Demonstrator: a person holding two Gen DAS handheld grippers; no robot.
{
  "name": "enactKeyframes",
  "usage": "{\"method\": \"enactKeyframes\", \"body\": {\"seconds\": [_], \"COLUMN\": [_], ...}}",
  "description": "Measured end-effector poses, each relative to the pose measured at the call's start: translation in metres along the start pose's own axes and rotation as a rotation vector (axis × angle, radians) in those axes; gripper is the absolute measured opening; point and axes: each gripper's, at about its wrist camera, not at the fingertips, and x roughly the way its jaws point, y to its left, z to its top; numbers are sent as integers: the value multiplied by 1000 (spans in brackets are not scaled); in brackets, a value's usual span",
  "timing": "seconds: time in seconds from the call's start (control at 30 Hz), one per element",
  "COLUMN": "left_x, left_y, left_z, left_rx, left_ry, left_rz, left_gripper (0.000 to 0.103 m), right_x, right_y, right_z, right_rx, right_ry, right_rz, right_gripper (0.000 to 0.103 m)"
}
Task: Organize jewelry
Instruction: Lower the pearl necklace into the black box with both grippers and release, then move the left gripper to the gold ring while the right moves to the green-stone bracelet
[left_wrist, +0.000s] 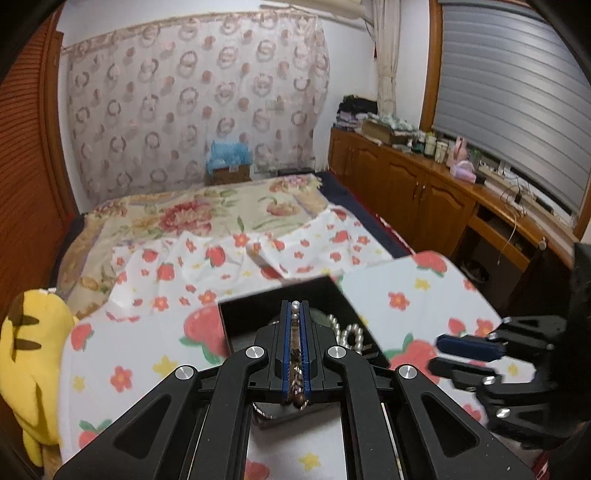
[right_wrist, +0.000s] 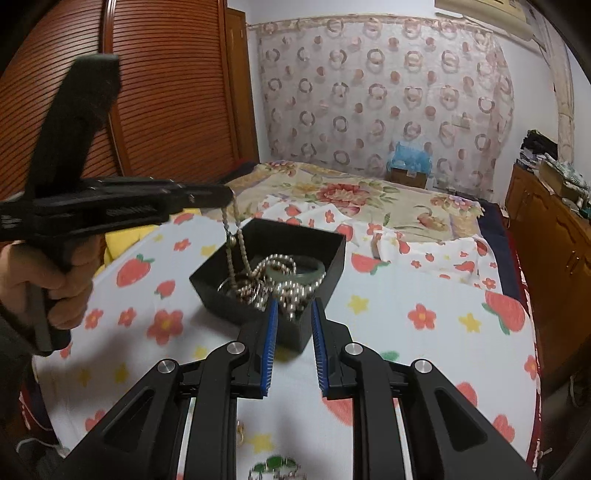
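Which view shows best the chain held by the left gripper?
The right wrist view: the chain hangs in full from the left gripper into the black box. In the left wrist view only a strip of it shows, pinched between the pads.

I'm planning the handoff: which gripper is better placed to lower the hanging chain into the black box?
Left. The left gripper is shut on the silvery chain necklace, which dangles into the black box. The right gripper is open and empty at the box's near corner.

Matt black box (right_wrist: 325, 254), shiny metal chain (right_wrist: 236, 236)
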Motion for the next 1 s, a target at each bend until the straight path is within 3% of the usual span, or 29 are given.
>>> {"method": "enactKeyframes", "body": {"seconds": [0.27,0.53,0.57,0.67,0.73,0.8,0.87,1.0], "left_x": [20,29,28,22,16,13,7,0], "left_y": [1,-1,-2,-6,-9,-12,-17,-28], "left_z": [-28,-31,-31,-34,-37,-40,-45,-57], "left_rx": [-21,-9,-5,6,21,27,35,64], "left_ry": [50,56,55,47,37,41,32,39], "left_rz": [8,35,38,43,54,57,49,30], "left_gripper": [4,4,8,53,58,70,77,87], "right_x": [-16,-26,-27,-30,-32,-33,-33,-30], "right_y": [2,0,0,3,3,2,2,-1], "right_z": [-16,-22,-23,-29,-37,-45,-53,-67], "right_rx": [6,19,18,16,26,27,25,27], "right_ry": [-20,-25,-26,-22,-16,-6,7,38], "right_rz": [6,6,7,17,25,19,9,-8], "right_gripper": [21,21,21,21,21,35,40,44]}}
